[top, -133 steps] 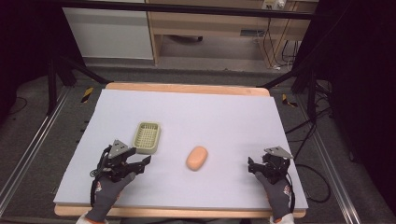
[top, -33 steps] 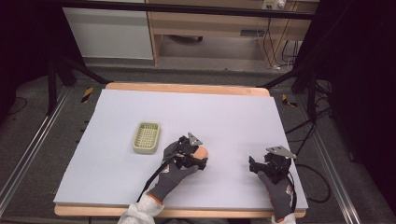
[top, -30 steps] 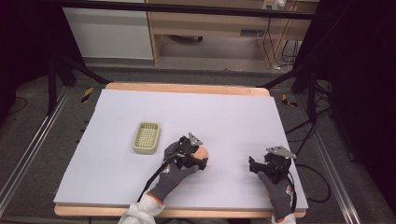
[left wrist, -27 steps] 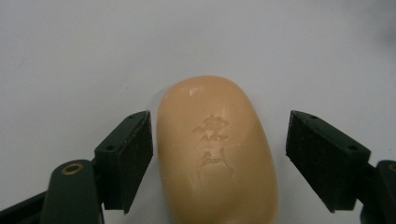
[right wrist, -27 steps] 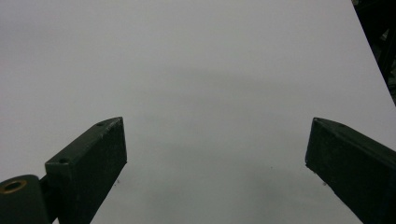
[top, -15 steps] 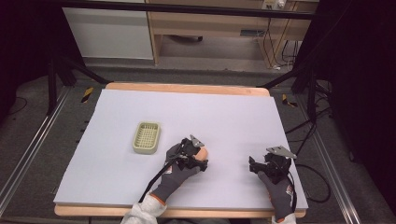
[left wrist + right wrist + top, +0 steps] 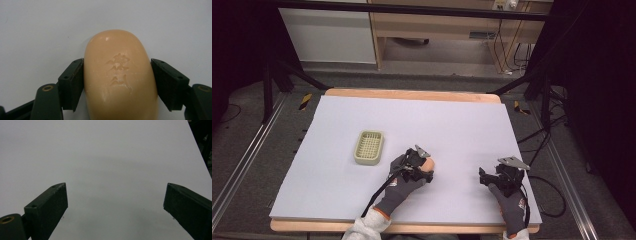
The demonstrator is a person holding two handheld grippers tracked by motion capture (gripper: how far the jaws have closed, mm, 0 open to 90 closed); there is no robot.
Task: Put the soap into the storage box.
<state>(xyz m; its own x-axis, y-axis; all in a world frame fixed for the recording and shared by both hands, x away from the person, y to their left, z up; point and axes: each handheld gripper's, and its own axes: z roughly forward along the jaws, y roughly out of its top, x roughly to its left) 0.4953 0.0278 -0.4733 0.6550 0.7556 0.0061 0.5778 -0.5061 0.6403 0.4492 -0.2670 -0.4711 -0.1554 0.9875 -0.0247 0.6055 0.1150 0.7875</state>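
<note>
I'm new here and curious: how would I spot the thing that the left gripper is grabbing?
Start at the pale table and find the left gripper, right of the small green basket. Between its pads sits a bar of soap: peach-orange, smooth and rounded, with characters stamped into its top, unlike the ribbed basket.

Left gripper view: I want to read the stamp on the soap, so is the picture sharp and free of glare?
Left gripper view: the soap is fairly sharp, its embossed mark shows in relief, with small bright specks near the far end but no heavy glare; the left claw pads sit against its sides. High view: the soap is too small to read.
</note>
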